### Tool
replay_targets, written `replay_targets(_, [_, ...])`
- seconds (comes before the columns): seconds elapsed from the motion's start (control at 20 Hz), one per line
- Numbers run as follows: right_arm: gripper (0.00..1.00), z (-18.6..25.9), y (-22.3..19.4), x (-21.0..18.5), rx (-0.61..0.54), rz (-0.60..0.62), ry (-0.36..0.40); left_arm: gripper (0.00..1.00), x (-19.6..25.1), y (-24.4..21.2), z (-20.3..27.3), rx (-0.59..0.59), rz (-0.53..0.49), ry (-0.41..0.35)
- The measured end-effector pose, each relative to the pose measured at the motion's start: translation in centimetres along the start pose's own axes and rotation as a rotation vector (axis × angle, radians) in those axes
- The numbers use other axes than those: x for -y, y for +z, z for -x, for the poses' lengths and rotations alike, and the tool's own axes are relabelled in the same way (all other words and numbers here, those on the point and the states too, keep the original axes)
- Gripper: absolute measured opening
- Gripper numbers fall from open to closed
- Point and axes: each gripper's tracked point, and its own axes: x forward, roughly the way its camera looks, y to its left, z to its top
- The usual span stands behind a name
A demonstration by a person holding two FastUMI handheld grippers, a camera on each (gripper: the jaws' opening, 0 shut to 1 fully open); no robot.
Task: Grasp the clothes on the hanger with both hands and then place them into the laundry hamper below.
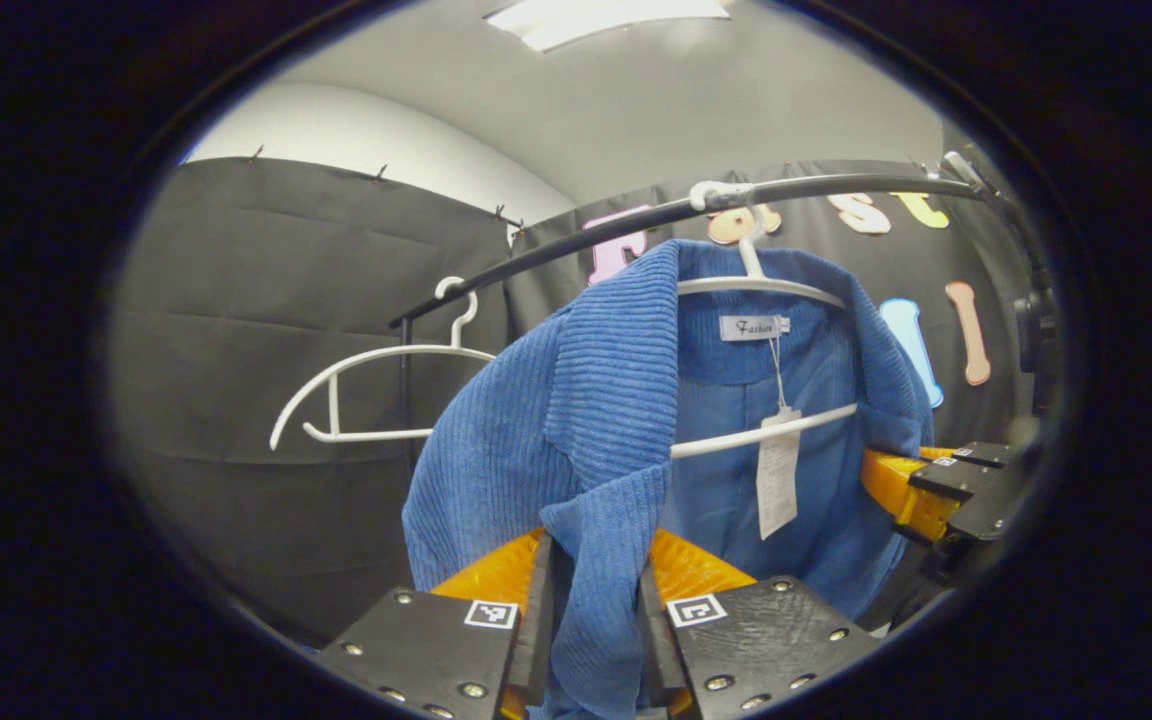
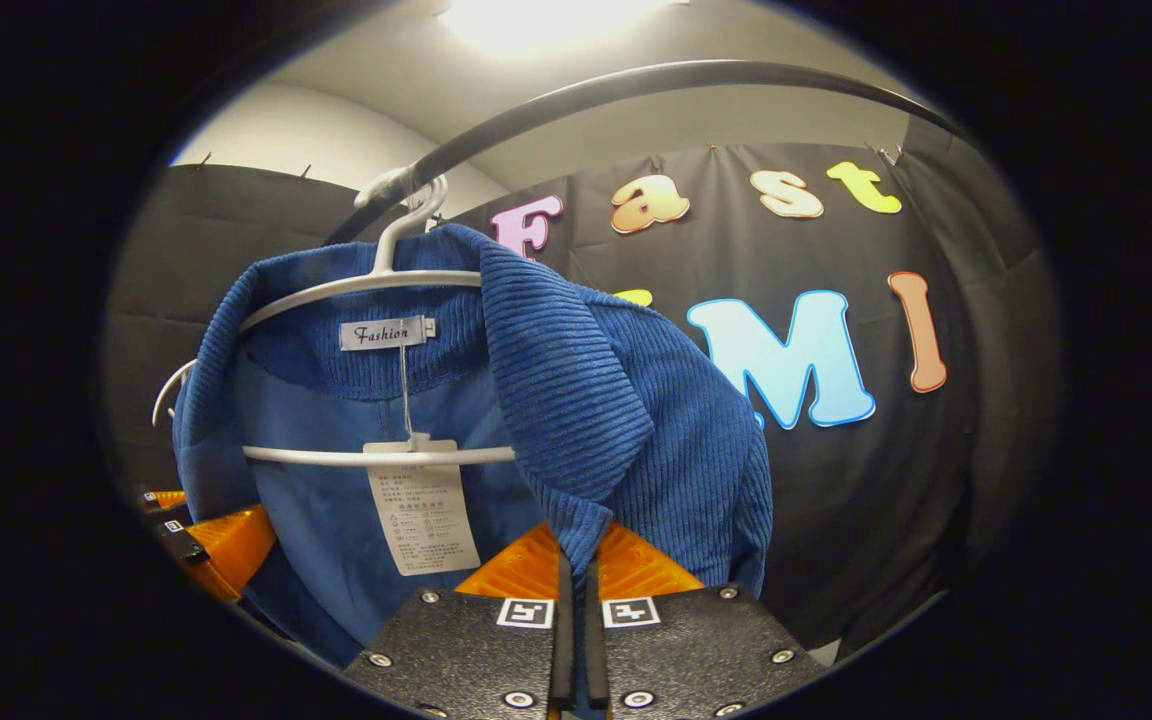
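Note:
A blue corduroy jacket (image 1: 596,400) hangs open on a white hanger (image 1: 766,285) from the dark rail (image 1: 636,225). My left gripper (image 1: 591,590) is shut on one front edge of the jacket, low in the left gripper view. The other gripper (image 1: 936,490) shows at the jacket's far right side. In the right gripper view the same jacket (image 2: 586,400) drapes over its hanger (image 2: 356,285), and my right gripper (image 2: 576,580) is shut on the tip of the other lapel. A paper tag (image 2: 426,510) dangles inside the collar. The left gripper (image 2: 206,545) shows at the lower left.
A bare white hanger (image 1: 376,390) hangs farther along the rail (image 2: 636,85), to the left of the jacket. Black cloth walls enclose the booth behind the rail. The rail's upright stand (image 1: 1036,320) is at the right edge.

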Motion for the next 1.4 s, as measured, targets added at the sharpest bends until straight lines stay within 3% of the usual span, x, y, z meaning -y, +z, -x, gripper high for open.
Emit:
replay_targets(0.1, [0.04, 0.4, 0.6, 0.4, 0.022, 0.012, -0.004, 0.1, 0.3, -0.1, -0.6, -0.003, 0.023, -0.029])
replay_targets(0.15, [0.04, 0.5, 1.0, 0.7, 0.038, 0.014, -0.011, 0.1, 0.1, -0.6, -2.3, -0.008, 0.029, -0.019])
replay_targets(0.25, [0.04, 0.6, 2.0, 1.3, 0.075, 0.024, -0.03, 0.11, 0.0, 0.3, -0.5, 0.006, 0.047, -0.032])
replay_targets(0.3, [0.04, 0.8, 2.7, 1.7, 0.096, 0.027, -0.039, 0.01, 0.1, 0.6, -0.2, 0.012, 0.059, -0.05])
replay_targets(0.45, [0.04, 1.8, 4.9, 3.0, 0.169, 0.037, -0.081, 0.06, -1.2, 1.9, 0.6, 0.04, 0.066, -0.053])
replay_targets(0.5, [0.04, 1.9, 5.6, 3.5, 0.182, 0.035, -0.091, 0.01, -1.6, 2.4, 0.7, 0.046, 0.07, -0.046])
replay_targets(0.6, [0.04, 2.0, 6.7, 4.7, 0.212, 0.033, -0.115, 0.06, -2.5, 2.8, 1.4, 0.054, 0.08, -0.039])
replay_targets(0.7, [0.04, 1.5, 7.8, 6.0, 0.242, 0.03, -0.139, 0.01, -3.0, 3.3, 1.7, 0.062, 0.085, -0.034])
replay_targets(0.8, [0.04, 1.0, 8.6, 7.1, 0.262, 0.033, -0.161, 0.06, -3.6, 4.0, 2.1, 0.074, 0.083, -0.03])
replay_targets(0.85, [0.04, 0.9, 8.8, 7.4, 0.269, 0.034, -0.168, 0.01, -4.0, 4.3, 2.4, 0.084, 0.082, -0.028])
replay_targets(0.9, [0.04, 0.8, 9.1, 7.9, 0.275, 0.034, -0.176, 0.05, -4.4, 4.9, 2.6, 0.096, 0.078, -0.023])
replay_targets(1.4, [0.03, -2.0, 10.5, 10.4, 0.322, 0.046, -0.215, 0.05, -8.5, 9.0, 2.8, 0.168, 0.117, 0.03])
